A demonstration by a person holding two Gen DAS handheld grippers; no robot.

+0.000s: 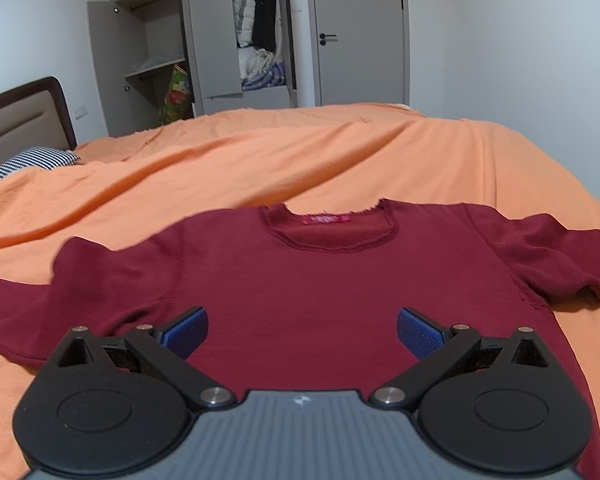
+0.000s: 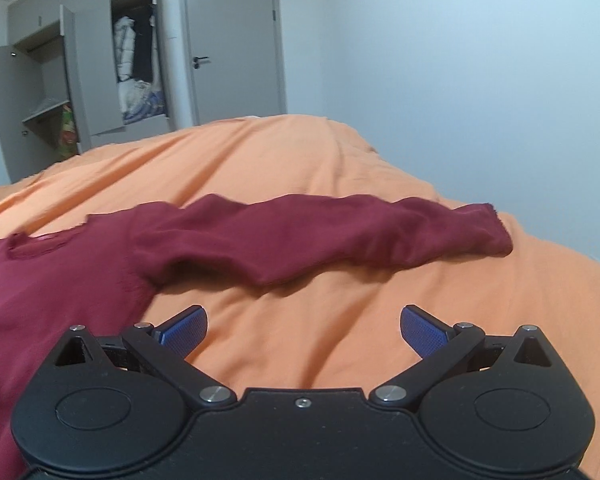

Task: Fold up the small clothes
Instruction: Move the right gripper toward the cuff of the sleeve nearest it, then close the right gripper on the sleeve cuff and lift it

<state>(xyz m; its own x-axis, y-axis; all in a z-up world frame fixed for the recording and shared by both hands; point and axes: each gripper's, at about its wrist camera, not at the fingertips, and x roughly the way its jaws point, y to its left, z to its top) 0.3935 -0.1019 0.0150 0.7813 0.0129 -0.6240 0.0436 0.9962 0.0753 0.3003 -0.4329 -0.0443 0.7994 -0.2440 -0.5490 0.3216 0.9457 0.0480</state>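
Your left gripper (image 1: 302, 330) gapes empty over maroon sweater (image 1: 320, 280) | your right gripper (image 2: 304, 330) gapes empty over orange bedspread (image 2: 300, 168), beside sleeve (image 2: 320, 232)

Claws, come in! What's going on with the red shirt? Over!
Left claw open, over the red shirt. Right claw open, over the orange bedspread, near the right sleeve. Shirt spread flat, not folded yet. Nothing in the way.

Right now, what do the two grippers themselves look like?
Both share one design: black linkage arms with silver pivot screws, round black discs at either side, and blue textured pads on the fingers. The left gripper has a grey ribbed body panel with a small white mark; the right gripper has a plain black body with one centre screw. No cables, hands or sleeves show.
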